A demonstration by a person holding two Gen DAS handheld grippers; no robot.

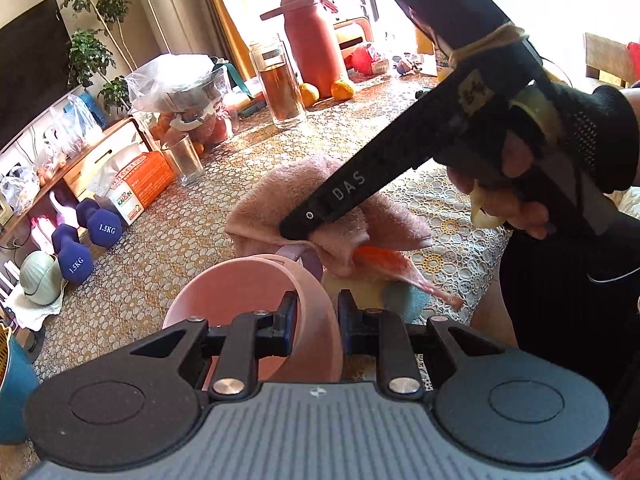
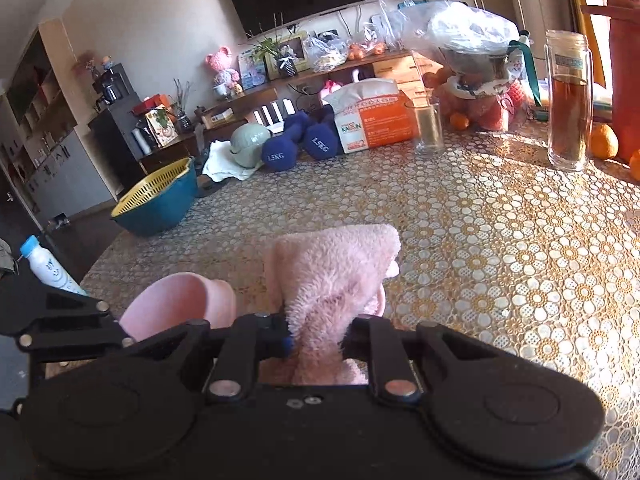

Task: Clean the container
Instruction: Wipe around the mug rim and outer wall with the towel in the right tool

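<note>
A pink round container [image 1: 256, 288] is tilted on its side above the table, its opening facing left. My left gripper [image 1: 318, 306] is shut on its rim wall, one finger inside and one outside. A fluffy pink cloth [image 1: 304, 184] lies bunched just behind the container. My right gripper [image 1: 298, 230], held by a gloved hand [image 1: 592, 140], comes down from the upper right and is shut on that cloth. In the right wrist view the cloth [image 2: 332, 276] fills the right gripper [image 2: 320, 334] and hides its fingertips. The container [image 2: 180, 300] sits just left of it.
A lace-patterned tablecloth [image 2: 500, 260] covers the table. At the back stand an empty glass [image 1: 184, 160], a tall bottle of tea [image 1: 282, 88], a red flask [image 1: 316, 40], oranges, an orange tissue box [image 1: 136, 188] and blue dumbbells [image 1: 76, 248]. A teal basket [image 2: 156, 196] sits at the left edge.
</note>
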